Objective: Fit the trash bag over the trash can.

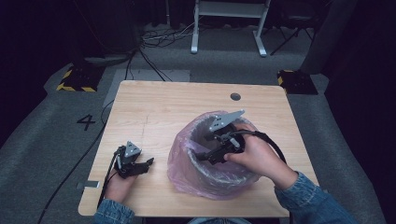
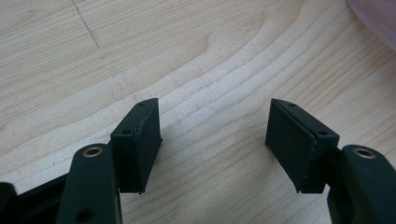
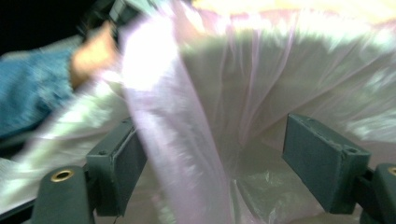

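Observation:
A grey bin (image 1: 219, 173) lined with a thin pink bag (image 1: 180, 164) stands right of centre on the wooden table (image 1: 154, 107). My right gripper (image 1: 204, 147) reaches into the bin's mouth from the right, jaws spread. In the right gripper view a fold of the bag's rim (image 3: 173, 140) runs between the jaws of the right gripper (image 3: 215, 158), close to the left one, with no pad pressing on it. My left gripper (image 1: 145, 166) rests low over the table's near left, apart from the bag. The left gripper (image 2: 215, 135) stands open over bare wood (image 2: 210, 60).
A round cable hole (image 1: 235, 96) sits near the table's far edge. The bag's edge (image 2: 378, 18) shows at the top right of the left gripper view. Beyond the table are a white frame (image 1: 229, 28), floor cables and yellow-black blocks (image 1: 77, 79).

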`<state>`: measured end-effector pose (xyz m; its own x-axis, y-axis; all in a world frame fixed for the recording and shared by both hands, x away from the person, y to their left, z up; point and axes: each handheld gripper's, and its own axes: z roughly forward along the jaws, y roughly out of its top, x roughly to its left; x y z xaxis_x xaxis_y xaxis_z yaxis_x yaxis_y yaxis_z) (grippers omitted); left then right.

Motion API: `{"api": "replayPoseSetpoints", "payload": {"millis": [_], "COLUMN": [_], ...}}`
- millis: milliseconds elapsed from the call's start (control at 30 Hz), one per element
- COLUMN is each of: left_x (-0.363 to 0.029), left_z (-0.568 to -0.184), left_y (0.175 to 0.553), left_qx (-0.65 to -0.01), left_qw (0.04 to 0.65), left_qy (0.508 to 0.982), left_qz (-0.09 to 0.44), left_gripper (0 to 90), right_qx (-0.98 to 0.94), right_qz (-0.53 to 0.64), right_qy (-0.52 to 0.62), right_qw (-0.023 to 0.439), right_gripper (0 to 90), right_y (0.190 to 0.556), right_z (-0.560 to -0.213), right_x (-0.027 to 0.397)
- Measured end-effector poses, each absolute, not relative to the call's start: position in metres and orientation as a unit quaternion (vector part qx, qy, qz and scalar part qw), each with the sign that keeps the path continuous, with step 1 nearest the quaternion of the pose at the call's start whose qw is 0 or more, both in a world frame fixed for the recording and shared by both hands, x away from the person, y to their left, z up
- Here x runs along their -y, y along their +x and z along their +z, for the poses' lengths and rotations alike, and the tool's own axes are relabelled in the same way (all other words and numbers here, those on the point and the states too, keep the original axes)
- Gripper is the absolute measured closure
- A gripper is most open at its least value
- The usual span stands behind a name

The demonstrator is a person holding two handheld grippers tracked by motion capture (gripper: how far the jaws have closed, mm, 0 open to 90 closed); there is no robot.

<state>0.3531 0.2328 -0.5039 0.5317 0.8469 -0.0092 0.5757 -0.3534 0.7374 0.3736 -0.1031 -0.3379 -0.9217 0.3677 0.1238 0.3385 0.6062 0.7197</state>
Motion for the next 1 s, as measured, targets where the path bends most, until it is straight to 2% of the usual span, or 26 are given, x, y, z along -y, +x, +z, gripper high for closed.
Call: {"api": "replayPoseSetpoints", "payload": {"millis": [100,267,533,667,833,900,933,967,1000], "left_x": [-0.233,-0.232,-0.232,-0.232,-0.232,-0.232,-0.232,-0.232,-0.232], "left_z": [-0.504,-0.504,-0.504,-0.504,-0.504,-0.504,-0.504,-0.504,-0.504], "left_y": [0.353,0.352,0.352,0.352,0.352,0.352,0.352,0.352,0.352], "left_qx": [-0.445,-0.447,-0.447,-0.447,-0.447,-0.447,-0.447,-0.447,-0.447], "left_qw": [0.354,0.354,0.354,0.354,0.354,0.355,0.354,0.354,0.354], "left_qy": [0.8,0.799,0.799,0.799,0.799,0.799,0.799,0.799,0.799], "left_qz": [0.191,0.19,0.191,0.19,0.191,0.191,0.19,0.191,0.191], "left_gripper": [35.5,35.5,35.5,35.5,35.5,35.5,35.5,35.5,35.5], "right_qx": [-0.881,-0.875,-0.908,-0.922,-0.937,-0.943,-0.944,-0.945,-0.943], "right_qz": [0.428,0.436,0.358,0.325,0.286,0.269,0.265,0.264,0.267], "right_qy": [0.198,0.208,0.208,0.203,0.196,0.194,0.194,0.193,0.196], "right_qw": [0.021,0.04,0.065,0.055,0.04,0.03,0.027,0.027,0.027], "right_gripper": [29.1,37.1,79.3,86.7,87.8,83.6,79.2,70.6,57.3], "right_y": [0.37,0.372,0.378,0.38,0.38,0.379,0.378,0.378,0.378], "right_z": [-0.325,-0.323,-0.344,-0.359,-0.376,-0.382,-0.385,-0.387,-0.388], "right_x": [0.106,0.104,0.099,0.09,0.081,0.078,0.077,0.076,0.076]}}
